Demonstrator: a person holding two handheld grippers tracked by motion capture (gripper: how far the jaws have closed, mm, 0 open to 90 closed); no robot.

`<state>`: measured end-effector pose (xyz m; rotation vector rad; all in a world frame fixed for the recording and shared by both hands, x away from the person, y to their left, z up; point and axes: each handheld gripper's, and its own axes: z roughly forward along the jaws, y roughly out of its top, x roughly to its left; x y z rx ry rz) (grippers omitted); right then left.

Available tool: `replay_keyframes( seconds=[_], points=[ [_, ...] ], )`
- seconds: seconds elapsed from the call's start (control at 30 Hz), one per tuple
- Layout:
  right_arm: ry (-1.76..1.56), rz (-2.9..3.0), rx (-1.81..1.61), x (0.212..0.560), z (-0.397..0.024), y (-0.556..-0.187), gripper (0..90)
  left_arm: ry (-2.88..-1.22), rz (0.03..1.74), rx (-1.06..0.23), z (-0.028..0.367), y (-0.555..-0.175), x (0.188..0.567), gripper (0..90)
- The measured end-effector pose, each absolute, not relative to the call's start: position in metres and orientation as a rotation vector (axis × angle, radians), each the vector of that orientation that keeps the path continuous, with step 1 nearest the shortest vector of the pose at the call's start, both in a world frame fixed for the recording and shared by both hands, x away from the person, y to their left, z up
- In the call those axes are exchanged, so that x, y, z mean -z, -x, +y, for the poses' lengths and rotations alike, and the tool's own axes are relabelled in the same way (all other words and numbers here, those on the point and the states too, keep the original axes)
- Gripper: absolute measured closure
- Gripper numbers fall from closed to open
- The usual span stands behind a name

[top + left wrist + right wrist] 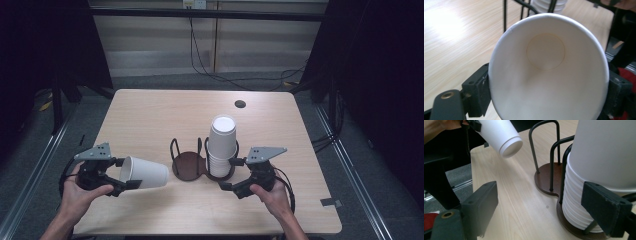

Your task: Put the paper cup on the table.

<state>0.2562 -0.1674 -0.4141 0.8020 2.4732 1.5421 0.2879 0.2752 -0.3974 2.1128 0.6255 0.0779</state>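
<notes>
- Cup [144, 173], white paper, lies on its side in the air above the table [150, 115], at the near left, its base pointing toward the holder [189, 165].
- Left gripper [123, 175] clamps the cup near its rim, one black jaw on each side; in the left gripper view the cup's [546, 75] open mouth faces the camera and the round bottom shows inside.
- Right gripper [230, 173] sits near the stack [222, 146] at the holder's right side, jaws spread wide.
- In the right gripper view one jaw is close beside the stack's [579, 202] ribbed rims, the other stands well off over bare table; whether the near jaw touches the stack I cannot tell.
- Holder is a dark two-ring wire stand: the stack of cups stands upside down in its right ring, and the left ring holds nothing.
- In the right gripper view the held cup [501, 136] hangs tilted at upper left, apart from the holder [546, 180].
</notes>
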Motion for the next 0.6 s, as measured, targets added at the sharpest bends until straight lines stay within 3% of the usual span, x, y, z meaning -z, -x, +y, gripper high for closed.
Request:
replay_keyframes(
  seconds=[0.6],
  points=[
    [-0.788, 2.487, -1.526, 0.415, -0.165, -0.257, 14.2, -2.217, 0.744, -0.217, 0.297, -0.311, 0.384, 14.5]
  ],
)
